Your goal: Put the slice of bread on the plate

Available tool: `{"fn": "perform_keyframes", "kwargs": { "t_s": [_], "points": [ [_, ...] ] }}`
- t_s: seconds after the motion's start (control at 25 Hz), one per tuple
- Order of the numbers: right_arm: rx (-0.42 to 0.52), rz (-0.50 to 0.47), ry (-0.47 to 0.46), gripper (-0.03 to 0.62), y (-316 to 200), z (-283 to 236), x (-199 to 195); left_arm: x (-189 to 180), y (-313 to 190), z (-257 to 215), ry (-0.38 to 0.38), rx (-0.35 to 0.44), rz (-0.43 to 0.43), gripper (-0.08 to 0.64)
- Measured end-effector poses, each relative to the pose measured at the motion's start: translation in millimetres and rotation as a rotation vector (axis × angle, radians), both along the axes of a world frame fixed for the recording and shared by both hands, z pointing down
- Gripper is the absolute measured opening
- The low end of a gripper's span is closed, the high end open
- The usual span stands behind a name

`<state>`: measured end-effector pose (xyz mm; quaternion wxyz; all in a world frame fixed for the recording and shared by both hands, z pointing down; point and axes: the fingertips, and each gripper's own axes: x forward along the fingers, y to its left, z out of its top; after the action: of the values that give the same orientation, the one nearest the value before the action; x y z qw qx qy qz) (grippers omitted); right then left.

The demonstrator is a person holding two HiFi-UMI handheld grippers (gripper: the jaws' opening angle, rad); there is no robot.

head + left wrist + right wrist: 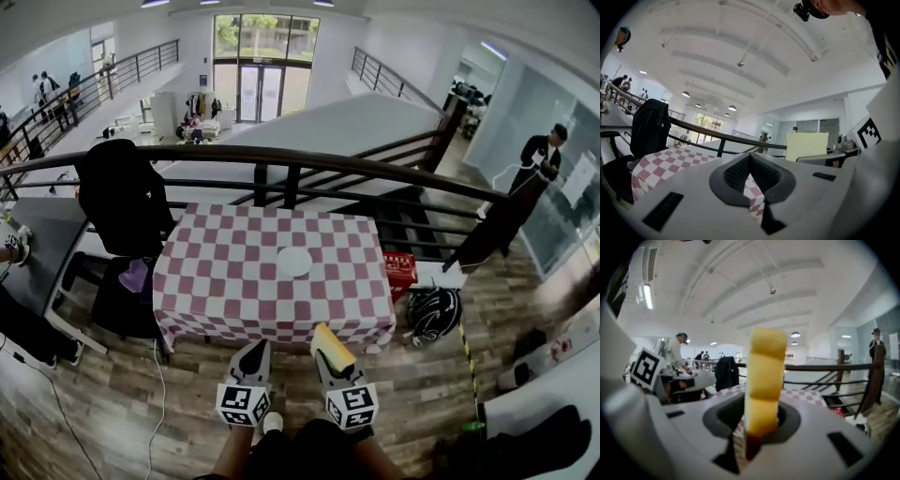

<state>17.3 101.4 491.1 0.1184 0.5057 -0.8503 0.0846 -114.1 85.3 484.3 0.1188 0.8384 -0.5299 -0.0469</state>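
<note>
A white plate (293,262) lies near the middle of the table (216,281), which has a red-and-white checked cloth. Both grippers hover side by side just short of the table's near edge. My right gripper (325,339) is shut on the slice of bread (334,347), a pale yellow slab standing on edge between the pads. In the right gripper view the slice of bread (764,373) rises from the right gripper (761,420) and hides the plate. My left gripper (255,354) is shut with nothing in it; its pads (736,173) meet at the tips. The left gripper view shows the slice of bread (806,146) at the right.
A black jacket (122,197) hangs over a chair at the table's left. A dark railing (281,157) runs behind the table. A red crate (400,269) and a black helmet (433,311) lie on the wooden floor at the right. A person (541,153) stands far right.
</note>
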Motion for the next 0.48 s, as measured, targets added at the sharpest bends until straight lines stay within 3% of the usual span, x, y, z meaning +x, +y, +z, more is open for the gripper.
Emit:
{"fn": "perform_keyframes", "kwargs": {
  "t_s": [0.2, 0.48],
  "points": [
    [-0.024, 0.011, -0.007, 0.106, -35.7, 6.2, -9.9, -2.2, -35.3, -1.5, -0.002, 0.005, 0.033, 0.02],
    [0.004, -0.051, -0.06, 0.106, -126.0, 0.3, 0.0, 7.6, -108.6, 5.8, -0.056, -0.026, -0.038, 0.02]
  ]
}}
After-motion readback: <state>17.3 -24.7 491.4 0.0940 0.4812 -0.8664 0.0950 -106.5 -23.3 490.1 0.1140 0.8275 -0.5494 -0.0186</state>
